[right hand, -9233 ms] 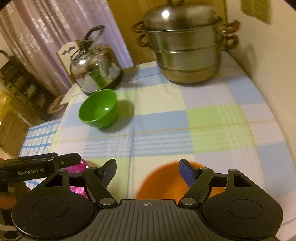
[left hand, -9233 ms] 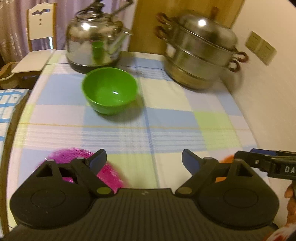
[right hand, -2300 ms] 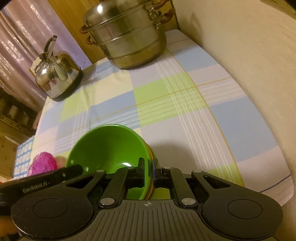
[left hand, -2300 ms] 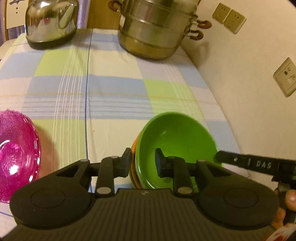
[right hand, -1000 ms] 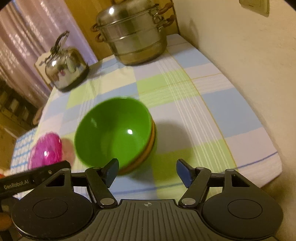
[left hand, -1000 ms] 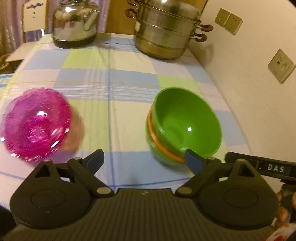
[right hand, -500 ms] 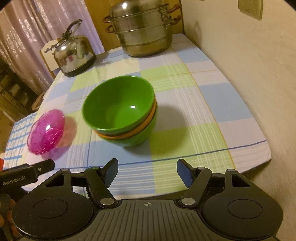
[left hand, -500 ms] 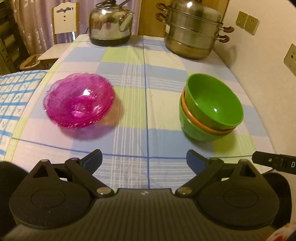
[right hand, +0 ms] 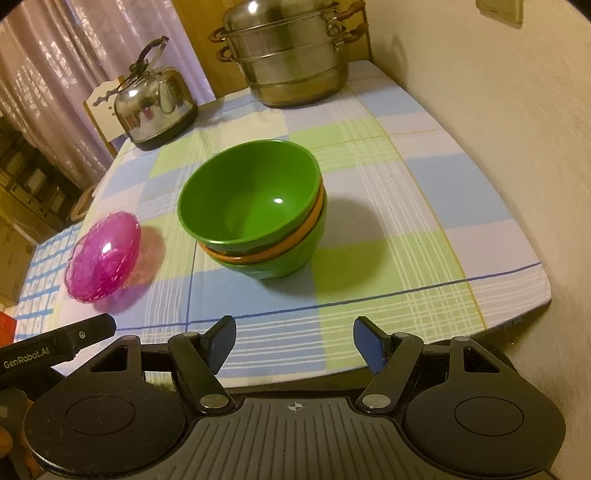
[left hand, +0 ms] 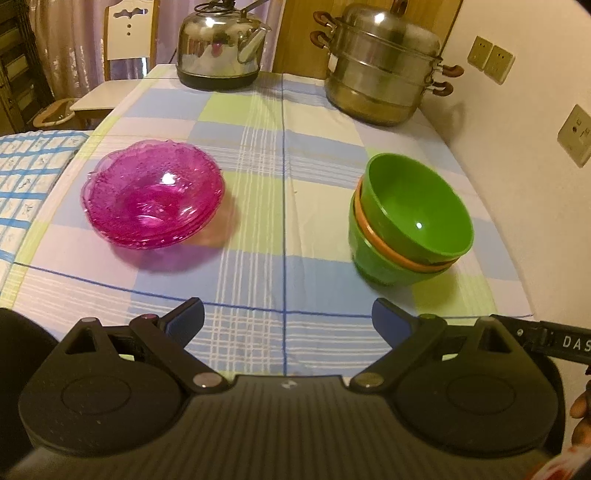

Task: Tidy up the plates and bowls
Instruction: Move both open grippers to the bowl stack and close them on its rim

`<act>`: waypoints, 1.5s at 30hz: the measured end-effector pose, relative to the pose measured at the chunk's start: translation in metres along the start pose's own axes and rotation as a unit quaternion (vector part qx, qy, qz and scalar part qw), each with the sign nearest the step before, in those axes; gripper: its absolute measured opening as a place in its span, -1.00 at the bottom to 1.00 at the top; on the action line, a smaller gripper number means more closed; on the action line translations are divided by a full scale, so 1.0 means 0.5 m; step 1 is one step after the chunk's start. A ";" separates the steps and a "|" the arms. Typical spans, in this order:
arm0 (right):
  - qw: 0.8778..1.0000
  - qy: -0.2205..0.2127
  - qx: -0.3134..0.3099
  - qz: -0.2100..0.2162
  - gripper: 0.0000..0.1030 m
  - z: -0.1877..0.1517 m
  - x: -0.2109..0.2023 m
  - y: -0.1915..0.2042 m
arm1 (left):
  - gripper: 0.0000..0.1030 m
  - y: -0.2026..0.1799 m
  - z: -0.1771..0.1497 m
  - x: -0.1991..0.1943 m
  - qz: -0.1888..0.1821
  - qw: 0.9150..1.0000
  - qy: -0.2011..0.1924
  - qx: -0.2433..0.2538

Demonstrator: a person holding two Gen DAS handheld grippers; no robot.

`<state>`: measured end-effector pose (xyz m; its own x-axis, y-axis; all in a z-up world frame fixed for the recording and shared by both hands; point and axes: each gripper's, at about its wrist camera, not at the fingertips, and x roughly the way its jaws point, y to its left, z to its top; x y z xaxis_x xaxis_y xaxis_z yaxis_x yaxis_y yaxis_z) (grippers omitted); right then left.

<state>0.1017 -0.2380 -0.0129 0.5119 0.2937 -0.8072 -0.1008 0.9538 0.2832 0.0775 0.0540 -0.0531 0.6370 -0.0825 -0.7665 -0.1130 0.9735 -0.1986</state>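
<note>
The left gripper (left hand: 287,319) hangs above the near edge of the counter (left hand: 258,177) with its jaws spread wide and nothing between them — the blue-padded fingertips (left hand: 188,317) frame only checked cloth. The right gripper (right hand: 293,339) stands likewise wide apart and empty, just off the counter's near edge.

On the right side of the counter, near the wall, sits the stack of bowls (left hand: 410,229): a green bowl (right hand: 247,199) on top, an orange bowl (right hand: 266,253) showing only as a rim band beneath it, and a second green bowl (right hand: 284,264) at the bottom. The top bowl sits slightly tilted in the stack. Well apart on the left side lies the stack of pink glass plates (left hand: 153,197), shallow and scalloped, nested one in another — how many cannot be told.

At the far end stand a steel kettle (left hand: 219,44) on the left and a tiered steel steamer pot (left hand: 382,66) on the right, its lid on. A white chair (left hand: 127,33) stands beyond the counter's far left corner, and wall sockets (left hand: 491,59) show on the right wall.
</note>
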 end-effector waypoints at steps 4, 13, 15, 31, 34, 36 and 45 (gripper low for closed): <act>1.000 -0.006 0.006 -0.002 0.36 0.018 -0.002 -0.008 | 0.87 -0.014 0.024 0.011 -0.003 1.000 -0.021 0.014; 1.000 -0.024 0.011 -0.003 0.36 0.097 0.023 -0.019 | 0.87 -0.050 0.121 0.073 -0.040 0.999 -0.020 0.006; 1.000 -0.025 0.015 -0.005 0.36 0.115 0.036 -0.023 | 0.87 -0.053 0.136 0.091 -0.047 0.999 -0.013 -0.004; 1.000 0.013 0.009 0.009 0.35 0.196 0.162 -0.045 | 0.56 -0.082 0.207 0.218 -0.094 0.995 0.028 0.001; 1.000 0.018 0.008 0.007 0.35 0.202 0.180 -0.043 | 0.46 -0.089 0.209 0.239 -0.101 0.994 0.044 0.008; 1.000 0.022 0.008 0.003 0.28 0.205 0.193 -0.046 | 0.36 -0.094 0.210 0.253 -0.106 0.993 0.054 0.011; 0.998 0.052 0.025 -0.003 -0.12 0.210 0.235 -0.065 | -0.26 -0.094 0.209 0.298 -0.121 0.988 0.092 0.009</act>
<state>0.2546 -0.2411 -0.0627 0.4211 0.2946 -0.8579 -0.0538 0.9522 0.3006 0.2573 0.0185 -0.0943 0.4935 -0.3500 -0.7962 0.0405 0.9237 -0.3810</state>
